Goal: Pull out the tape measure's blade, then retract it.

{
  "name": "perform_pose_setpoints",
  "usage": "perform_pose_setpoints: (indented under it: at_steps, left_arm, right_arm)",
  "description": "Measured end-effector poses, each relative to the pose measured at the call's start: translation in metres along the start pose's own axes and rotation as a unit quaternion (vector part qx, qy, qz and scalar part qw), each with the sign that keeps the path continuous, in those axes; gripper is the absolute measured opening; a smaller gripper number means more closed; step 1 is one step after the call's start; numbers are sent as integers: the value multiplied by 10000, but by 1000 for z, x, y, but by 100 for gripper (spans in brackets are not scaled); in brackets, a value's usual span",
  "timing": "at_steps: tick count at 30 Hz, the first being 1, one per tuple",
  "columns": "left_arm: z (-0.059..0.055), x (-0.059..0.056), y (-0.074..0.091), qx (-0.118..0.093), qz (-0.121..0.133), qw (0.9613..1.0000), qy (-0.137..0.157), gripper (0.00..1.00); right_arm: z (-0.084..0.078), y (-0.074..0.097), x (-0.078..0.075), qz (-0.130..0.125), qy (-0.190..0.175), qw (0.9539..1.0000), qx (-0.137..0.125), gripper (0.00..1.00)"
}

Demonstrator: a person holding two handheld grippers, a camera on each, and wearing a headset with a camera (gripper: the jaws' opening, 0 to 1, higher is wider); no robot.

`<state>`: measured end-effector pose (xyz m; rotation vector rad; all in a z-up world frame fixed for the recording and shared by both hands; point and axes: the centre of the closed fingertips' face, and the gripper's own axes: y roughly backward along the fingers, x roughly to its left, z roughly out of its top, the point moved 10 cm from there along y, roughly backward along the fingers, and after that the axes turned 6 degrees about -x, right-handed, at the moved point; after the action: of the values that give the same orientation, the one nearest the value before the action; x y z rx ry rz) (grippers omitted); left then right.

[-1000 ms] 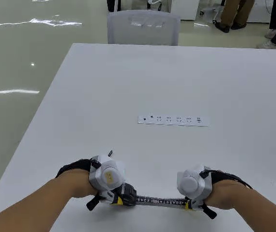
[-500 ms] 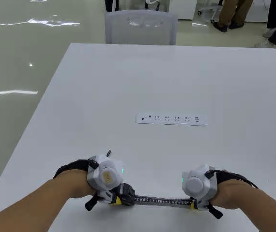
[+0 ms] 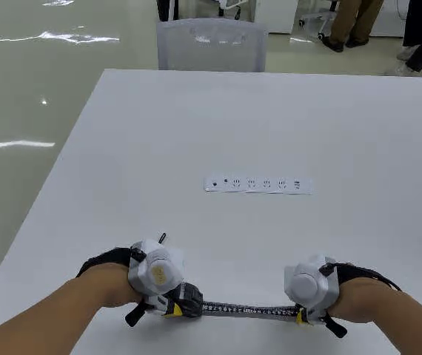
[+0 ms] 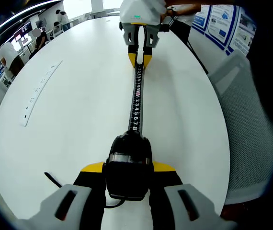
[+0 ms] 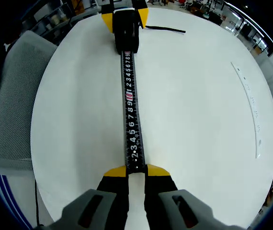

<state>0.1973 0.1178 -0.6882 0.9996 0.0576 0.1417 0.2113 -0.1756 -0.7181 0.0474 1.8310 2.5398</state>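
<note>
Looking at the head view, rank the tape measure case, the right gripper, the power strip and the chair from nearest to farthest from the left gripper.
1. tape measure case: gripped in the left gripper.
2. right gripper: to the right, at the other end of the blade.
3. power strip: ahead, mid-table.
4. chair: beyond the table, at its far edge.

White table — a power strip lies flat on it.

Your power strip lies mid-table, with the chair beyond it at the far edge. Nearer you than the strip, the tape measure case sits leftward, clamped in your left gripper. Its blade runs rightward to your right gripper, which pinches its end.
</note>
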Motion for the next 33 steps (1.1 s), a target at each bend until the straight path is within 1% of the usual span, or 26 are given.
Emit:
perform_pose_setpoints:
  at_steps: [7,13,15,18,24,33]
  left_arm:
    - [0,0,1,6,-12,10000,3,29]
    - [-1,1,0,14,-23,10000,7,29]
    - [-1,2,0,20,-27,10000,6,29]
    - [1,1,1,22,-33,10000,7,29]
    - [-1,3,-1,24,-34,10000,11,29]
    - [-1,3,-1,7,-27,10000,22,30]
  right_arm:
    - [-6,4,-1,-29,2,10000,9,9]
    - [-11,9,2,-48,18,10000,25,9]
    - [-14,10,1,-50,4,10000,35,9]
    - [-17,10,0,-51,3,10000,49,10]
    - [-18,6,-2,-56,-10,10000,47,10]
    - [-25,9,-2,-66,-7,9999,84,10]
